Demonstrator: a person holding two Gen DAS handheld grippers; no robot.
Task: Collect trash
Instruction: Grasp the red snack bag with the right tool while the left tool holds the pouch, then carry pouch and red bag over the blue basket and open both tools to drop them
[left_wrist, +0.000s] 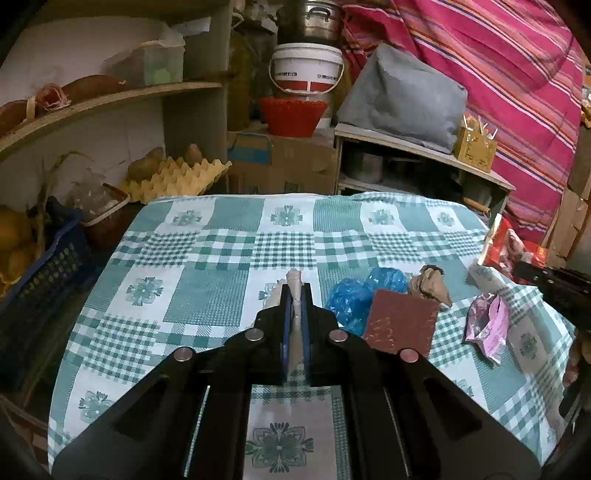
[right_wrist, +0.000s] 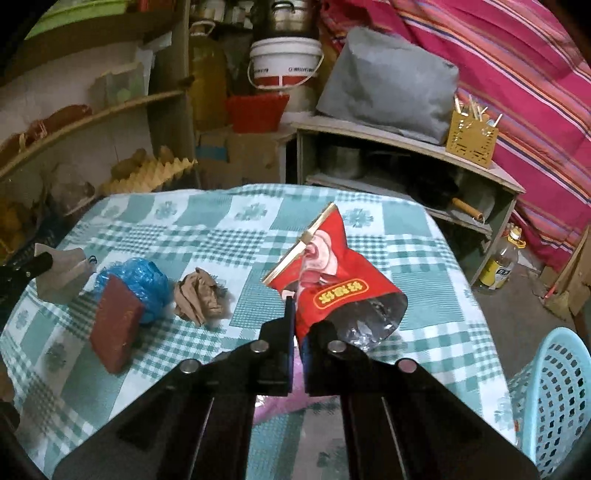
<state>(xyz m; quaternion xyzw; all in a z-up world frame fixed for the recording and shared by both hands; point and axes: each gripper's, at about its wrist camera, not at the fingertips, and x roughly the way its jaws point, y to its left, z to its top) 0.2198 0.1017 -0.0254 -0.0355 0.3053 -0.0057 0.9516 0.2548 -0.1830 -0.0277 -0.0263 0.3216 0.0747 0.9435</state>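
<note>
I have a piece in each claw. My left claw is clenched on a flat greyish paper scrap, lifted over the checked surface. My right claw grips a red snack wrapper, raised near the surface's right edge, with the light blue basket low to the right. I judge neither piece binned yet. On the surface there remain a crumpled blue plastic bag, a dark red card leaning on it, a brown paper wad and a pinkish foil wrapper. I cannot see inside the basket, so most of the collecting looks undone.
</note>
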